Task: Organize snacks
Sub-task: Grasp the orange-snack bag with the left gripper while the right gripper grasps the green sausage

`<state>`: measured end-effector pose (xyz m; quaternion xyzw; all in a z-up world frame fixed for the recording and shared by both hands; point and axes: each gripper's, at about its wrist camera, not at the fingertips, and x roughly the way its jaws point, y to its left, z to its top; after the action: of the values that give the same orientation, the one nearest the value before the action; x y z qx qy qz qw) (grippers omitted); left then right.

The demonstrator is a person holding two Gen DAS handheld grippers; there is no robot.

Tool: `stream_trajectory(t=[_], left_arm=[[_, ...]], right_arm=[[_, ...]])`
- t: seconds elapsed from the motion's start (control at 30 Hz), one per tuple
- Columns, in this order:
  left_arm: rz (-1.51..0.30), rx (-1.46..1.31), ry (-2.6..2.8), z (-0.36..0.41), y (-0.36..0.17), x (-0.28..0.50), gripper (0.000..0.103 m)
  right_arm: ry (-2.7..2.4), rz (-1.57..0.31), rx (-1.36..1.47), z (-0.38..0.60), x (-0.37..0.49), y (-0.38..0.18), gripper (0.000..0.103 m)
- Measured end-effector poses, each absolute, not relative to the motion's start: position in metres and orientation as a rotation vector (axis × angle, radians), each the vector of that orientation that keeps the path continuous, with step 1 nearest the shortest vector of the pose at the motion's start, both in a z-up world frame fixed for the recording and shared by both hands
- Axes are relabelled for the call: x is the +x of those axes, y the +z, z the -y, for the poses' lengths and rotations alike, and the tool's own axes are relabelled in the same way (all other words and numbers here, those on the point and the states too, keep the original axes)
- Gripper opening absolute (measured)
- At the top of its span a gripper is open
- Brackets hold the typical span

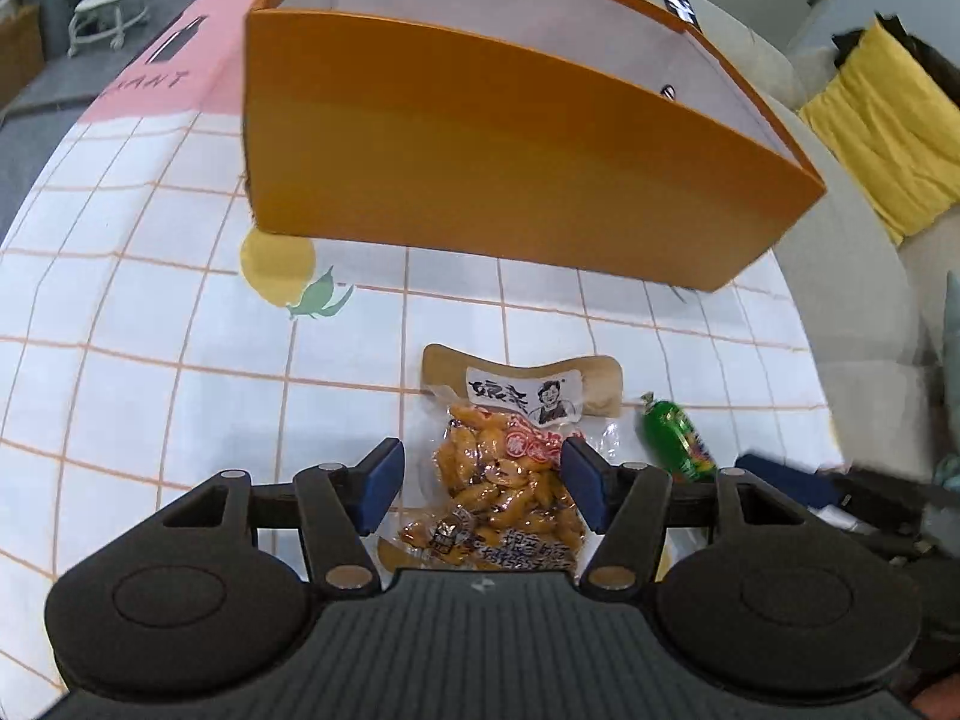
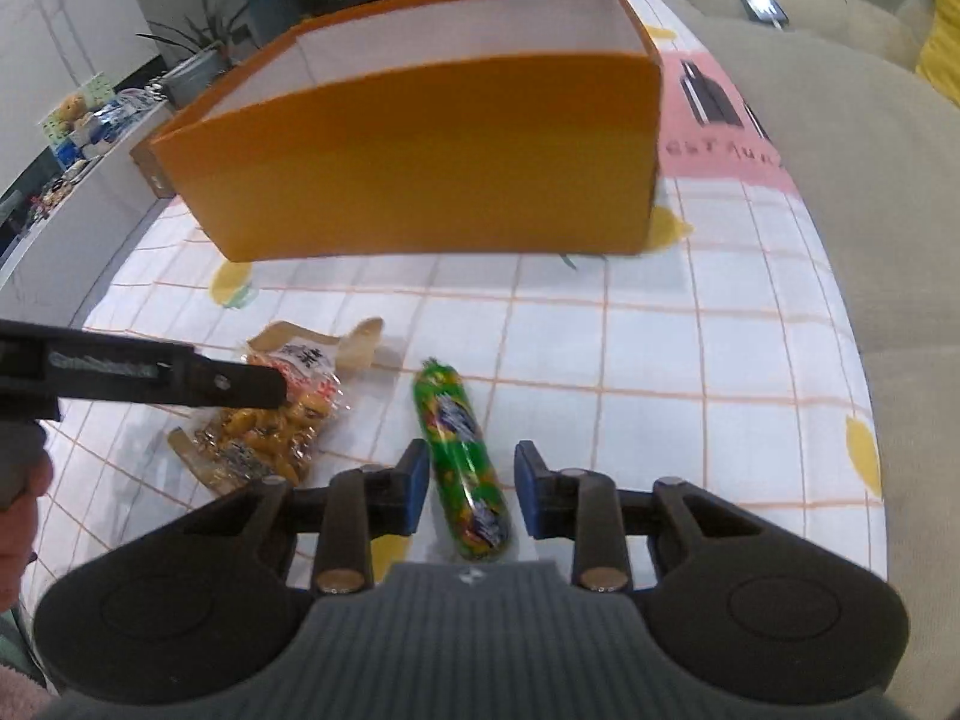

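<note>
Orange box [image 1: 510,138] stands open-topped on the grid tablecloth [image 1: 150,312]. Just in front, bare cloth between, lie a bean packet [image 1: 510,480] straddled by the open left gripper [image 1: 483,489], and a green sausage [image 2: 465,462] straddled by the open right gripper [image 2: 472,489].

a home living room: beige sofa [image 2: 840,150], yellow cushion [image 1: 888,126], potted plant [image 2: 198,54].

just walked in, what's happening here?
Snack sorting, both pickups starting. The left gripper is open around a bag of yellow snacks; the right gripper is open around a green sausage. Both snacks lie on the tablecloth. The orange box behind shows nothing inside.
</note>
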<state>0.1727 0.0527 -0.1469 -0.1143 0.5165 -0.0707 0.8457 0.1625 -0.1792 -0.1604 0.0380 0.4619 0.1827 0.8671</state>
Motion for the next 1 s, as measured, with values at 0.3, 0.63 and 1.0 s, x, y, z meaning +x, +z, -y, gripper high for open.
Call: stream_trajectory(t=[0.3,0.63,1.0], left_arm=[[-1.070,-0.179,-0.208,-0.034,-0.153,0.170,0.073],[-1.083,-0.228,-0.261,-0.031,-0.152,0.166,0.068],[-1.060,-0.263,-0.258,-0.034,-0.137,0.164,0.047]], right_arm=[[0.403,-0.949,0.039,0.173,0.164,-0.162,0.036],[0.461,-0.984,0.066,0.159,0.153,-0.168,0.019],[0.454,-1.002,0.112,0.163,0.157,-0.169,0.019]])
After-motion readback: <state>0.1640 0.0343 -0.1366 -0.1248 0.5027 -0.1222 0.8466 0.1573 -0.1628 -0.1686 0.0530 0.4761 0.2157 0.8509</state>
